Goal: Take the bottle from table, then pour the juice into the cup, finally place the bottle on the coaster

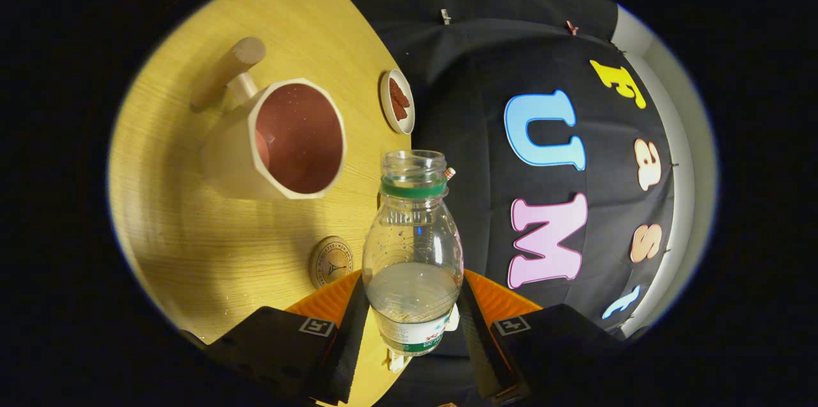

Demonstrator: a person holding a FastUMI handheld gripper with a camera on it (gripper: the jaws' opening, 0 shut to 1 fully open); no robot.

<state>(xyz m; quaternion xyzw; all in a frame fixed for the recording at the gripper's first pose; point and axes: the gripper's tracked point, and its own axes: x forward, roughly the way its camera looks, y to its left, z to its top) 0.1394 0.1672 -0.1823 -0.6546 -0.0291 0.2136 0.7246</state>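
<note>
Bottle [413,247] in closed jaws, tilted twd cup [281,138].

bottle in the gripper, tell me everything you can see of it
The clear plastic bottle has a green neck ring, no cap, and a white and green label low on its body. Clear liquid fills its lower part. The gripper is shut on it, a finger on each side. The view is tilted, the wooden table behind.

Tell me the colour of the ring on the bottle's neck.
Green, seen in the gripper view: ring on the bottle the claw grips.
</note>
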